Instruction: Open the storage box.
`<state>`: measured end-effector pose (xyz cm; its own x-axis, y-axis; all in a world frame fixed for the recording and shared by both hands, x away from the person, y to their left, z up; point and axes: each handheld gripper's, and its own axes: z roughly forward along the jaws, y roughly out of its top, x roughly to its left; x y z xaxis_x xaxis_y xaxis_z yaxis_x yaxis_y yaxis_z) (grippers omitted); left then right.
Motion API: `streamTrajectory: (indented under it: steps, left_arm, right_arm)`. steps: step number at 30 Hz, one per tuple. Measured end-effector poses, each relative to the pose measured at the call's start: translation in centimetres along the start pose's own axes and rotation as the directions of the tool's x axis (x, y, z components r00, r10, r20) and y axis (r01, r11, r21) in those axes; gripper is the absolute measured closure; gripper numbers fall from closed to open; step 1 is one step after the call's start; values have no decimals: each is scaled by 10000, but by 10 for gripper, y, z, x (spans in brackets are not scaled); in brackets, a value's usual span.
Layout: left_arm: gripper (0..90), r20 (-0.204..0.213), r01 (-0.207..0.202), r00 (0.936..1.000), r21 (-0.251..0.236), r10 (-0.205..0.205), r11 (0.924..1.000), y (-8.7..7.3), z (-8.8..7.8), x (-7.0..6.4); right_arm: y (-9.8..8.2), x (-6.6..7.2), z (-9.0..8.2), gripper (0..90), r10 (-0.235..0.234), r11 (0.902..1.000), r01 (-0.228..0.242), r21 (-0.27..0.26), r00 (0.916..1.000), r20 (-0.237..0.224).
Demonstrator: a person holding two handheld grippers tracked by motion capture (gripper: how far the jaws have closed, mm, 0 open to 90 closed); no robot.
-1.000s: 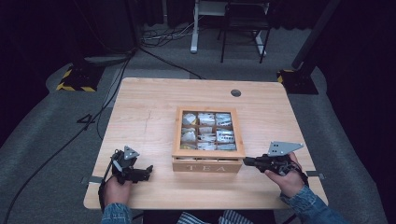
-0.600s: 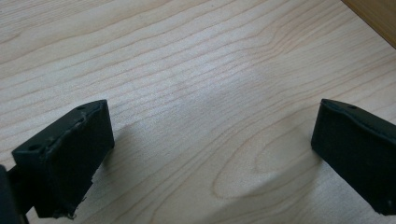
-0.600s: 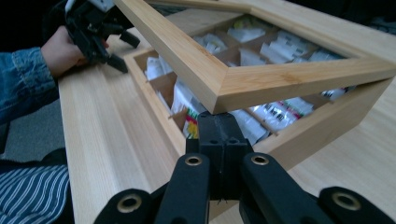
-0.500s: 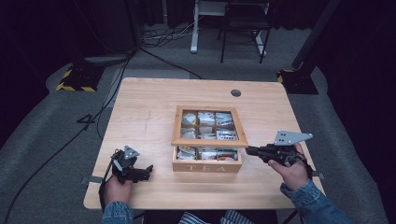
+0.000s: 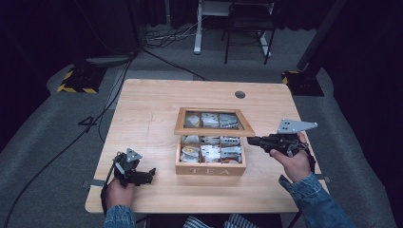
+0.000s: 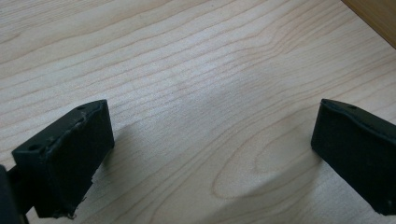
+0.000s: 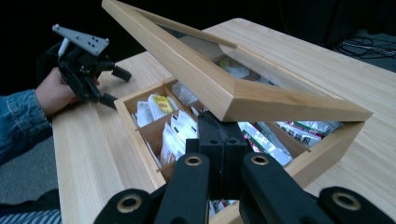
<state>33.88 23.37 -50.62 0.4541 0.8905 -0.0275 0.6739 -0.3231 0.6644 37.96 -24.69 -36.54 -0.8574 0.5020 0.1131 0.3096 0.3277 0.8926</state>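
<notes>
High view: a wooden tea box (image 5: 210,161) stands near the middle of the table (image 5: 152,109), its front marked TEA. Its glass-paned lid (image 5: 214,122) is raised partway, hinged at the far side. The right gripper (image 5: 254,140) reaches in from the right with its tip at the lid's right front corner, apparently propping the lid up from below. The left gripper (image 5: 149,173) rests on the table near the front left edge, well apart from the box, probably parked until needed.

Left gripper view: both jaws stand wide apart over bare wood. Nothing lies between them.

Right gripper view: the jaws are pressed together, with nothing visibly between them, and sit under the lid's corner, so the lid appears to rest on them. This placement would suit lifting by pushing upward, not pinching. Tea bags (image 7: 177,128) fill the compartments below. The other hand (image 7: 52,93) and its gripper show beyond the box.
</notes>
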Motion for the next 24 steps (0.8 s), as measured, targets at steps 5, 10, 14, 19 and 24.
streamTrajectory:
  steps: [5,10,14,19,24]
  left_arm:
    - [0,-20,66,10000,11,-66,10000,0,0,0]
    - [0,-22,66,10000,11,-66,10000,0,0,0]
    - [0,-30,82,10000,8,-82,10000,0,0,-1]
    - [0,-89,90,9999,3,-90,10000,0,0,-1]
    - [0,-68,78,9999,3,-78,10000,0,0,-1]
  right_arm:
    - [8,-5,3,900,203,9998,-203,-54,9998,-72]
    - [11,-8,11,900,212,9997,-212,101,9998,-36]
    - [12,-10,10,900,221,9996,-221,149,9998,31]
    - [16,-12,11,900,246,9997,-246,75,9997,1]
    - [18,-11,11,900,135,9998,-136,147,9999,72]
